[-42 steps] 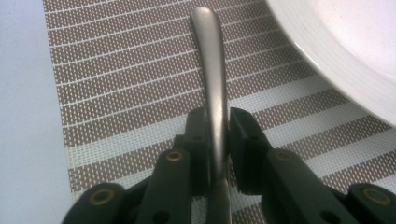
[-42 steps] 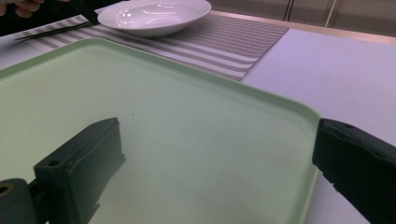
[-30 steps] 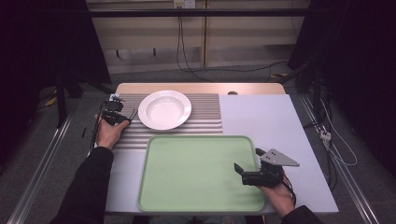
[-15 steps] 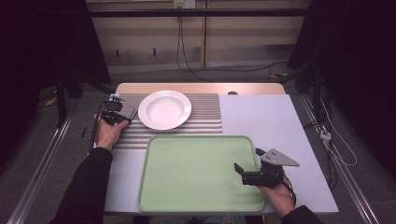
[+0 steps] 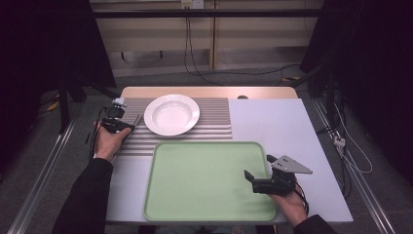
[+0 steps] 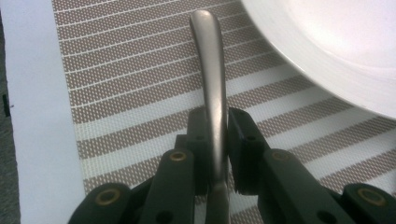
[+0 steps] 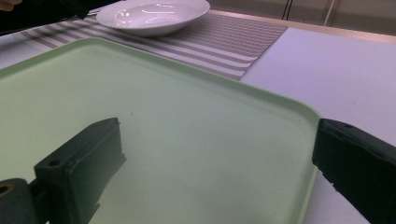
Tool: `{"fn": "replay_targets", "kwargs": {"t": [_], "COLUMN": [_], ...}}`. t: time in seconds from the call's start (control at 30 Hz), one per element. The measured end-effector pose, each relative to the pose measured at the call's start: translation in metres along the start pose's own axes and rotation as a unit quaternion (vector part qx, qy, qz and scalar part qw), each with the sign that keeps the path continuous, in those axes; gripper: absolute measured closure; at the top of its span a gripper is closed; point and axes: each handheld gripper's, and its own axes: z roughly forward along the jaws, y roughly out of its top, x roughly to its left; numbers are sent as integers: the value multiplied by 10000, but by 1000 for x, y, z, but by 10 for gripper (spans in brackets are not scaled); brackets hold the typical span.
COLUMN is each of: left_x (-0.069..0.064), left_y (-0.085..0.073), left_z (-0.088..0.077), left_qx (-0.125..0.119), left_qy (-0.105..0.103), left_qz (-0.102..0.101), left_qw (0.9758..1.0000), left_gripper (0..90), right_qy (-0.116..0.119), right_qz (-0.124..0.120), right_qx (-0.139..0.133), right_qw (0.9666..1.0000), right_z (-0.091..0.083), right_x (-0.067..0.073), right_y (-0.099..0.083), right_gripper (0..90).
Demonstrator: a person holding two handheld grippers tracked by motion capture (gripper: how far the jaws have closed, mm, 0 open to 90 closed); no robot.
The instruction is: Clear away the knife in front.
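My left gripper [image 6: 215,135] [image 5: 130,125] is shut on the metal handle of a piece of cutlery [image 6: 210,74], which points out over the striped placemat [image 6: 130,79] just left of the white plate [image 5: 171,114] [image 6: 336,46]. Which end of the cutlery lies behind the jaws is hidden. My right gripper [image 5: 258,170] [image 7: 219,158] stands open over the right part of the light green tray [image 5: 204,180] [image 7: 177,140], with nothing between its jaws.
The striped placemat [image 5: 214,122] covers the far left of the white table [image 5: 277,122], with the plate on it. The tray fills the near middle. Cables run across the floor behind the table.
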Motion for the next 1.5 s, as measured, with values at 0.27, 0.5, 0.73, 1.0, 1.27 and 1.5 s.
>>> {"fn": "replay_targets", "kwargs": {"t": [0.27,0.5,0.73,1.0,1.27,1.5], "left_x": [-9,-24,-41,-60,-79,-99], "left_y": [-7,-11,-15,-21,-25,-25], "left_z": [-14,-31,-48,-59,-61,-59], "left_qx": [-184,-307,-486,-612,-669,-696], "left_qy": [-81,-144,-259,-427,-620,-758], "left_qz": [86,330,545,684,705,887], "left_qw": [9998,9989,9970,9949,9933,9907], "left_gripper": [798,798,798,798,797,797], "right_qy": [-6,-13,-20,-24,-32,-19], "right_qz": [-5,3,-19,-49,-58,-60], "right_qx": [-5,-7,-14,-27,-16,-17], "right_qw": [10000,10000,10000,10000,10000,10000], "right_z": [0,0,-1,-1,0,0], "right_x": [0,0,0,1,1,1], "right_y": [0,0,0,0,0,0], "right_gripper": [16,16,15,16,16,16]}}
